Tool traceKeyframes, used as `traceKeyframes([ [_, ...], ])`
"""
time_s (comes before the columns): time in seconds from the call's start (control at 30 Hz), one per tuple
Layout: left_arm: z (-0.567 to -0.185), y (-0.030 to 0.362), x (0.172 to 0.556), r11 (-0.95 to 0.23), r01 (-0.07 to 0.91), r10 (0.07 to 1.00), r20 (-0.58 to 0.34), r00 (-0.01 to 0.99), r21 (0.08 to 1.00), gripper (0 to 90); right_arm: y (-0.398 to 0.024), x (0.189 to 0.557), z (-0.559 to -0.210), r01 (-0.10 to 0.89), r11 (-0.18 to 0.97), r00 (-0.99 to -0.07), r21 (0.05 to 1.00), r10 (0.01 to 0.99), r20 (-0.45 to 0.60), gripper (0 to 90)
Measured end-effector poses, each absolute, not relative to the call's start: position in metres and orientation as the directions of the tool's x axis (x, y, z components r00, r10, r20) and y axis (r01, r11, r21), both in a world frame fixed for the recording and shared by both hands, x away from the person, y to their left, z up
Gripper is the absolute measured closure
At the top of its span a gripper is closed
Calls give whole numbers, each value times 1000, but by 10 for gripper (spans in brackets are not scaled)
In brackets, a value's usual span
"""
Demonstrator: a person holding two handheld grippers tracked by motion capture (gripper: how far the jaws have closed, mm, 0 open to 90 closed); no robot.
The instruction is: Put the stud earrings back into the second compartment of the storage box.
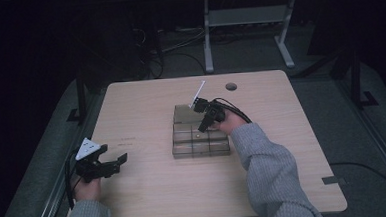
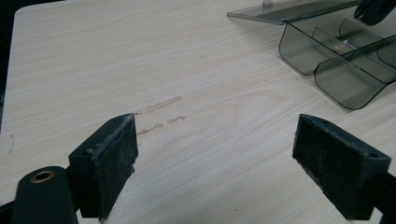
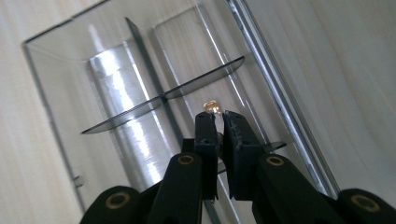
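right gripper (image 3: 218,122): jaws nearly closed, a small amber bead (image 3: 211,107) pinched at the very tips, held over a compartment of the clear box (image 1: 201,147) mid-table. left gripper (image 2: 215,158): jaws wide, nothing held, parked over bare table (image 2: 140,56). risk: so slight a tip grip is judged liable to let the bead slip or flick out into the wrong compartment or onto the table.

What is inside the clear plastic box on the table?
The clear box has several compartments. One small yellowish piece lies in a middle compartment. The right gripper pinches a small amber piece over the box. The hand covers the right part.
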State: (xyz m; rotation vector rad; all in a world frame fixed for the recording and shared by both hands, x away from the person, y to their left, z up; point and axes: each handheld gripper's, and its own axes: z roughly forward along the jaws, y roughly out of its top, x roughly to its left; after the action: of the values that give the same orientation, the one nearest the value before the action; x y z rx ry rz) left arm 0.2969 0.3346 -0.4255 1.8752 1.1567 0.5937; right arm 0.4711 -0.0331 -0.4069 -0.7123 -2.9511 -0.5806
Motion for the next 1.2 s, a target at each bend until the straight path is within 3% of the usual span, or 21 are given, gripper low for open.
traceKeyframes([
  [0.47,-426,335,297,-226,490,884,-34,465,842,137,-25,483,-427,472,826,-882,309,448,147,838],
  [1.2,-426,334,298,-230,490,883,-32,469,841,137,-29,483,-425,477,815,-879,329,450,160,806],
])
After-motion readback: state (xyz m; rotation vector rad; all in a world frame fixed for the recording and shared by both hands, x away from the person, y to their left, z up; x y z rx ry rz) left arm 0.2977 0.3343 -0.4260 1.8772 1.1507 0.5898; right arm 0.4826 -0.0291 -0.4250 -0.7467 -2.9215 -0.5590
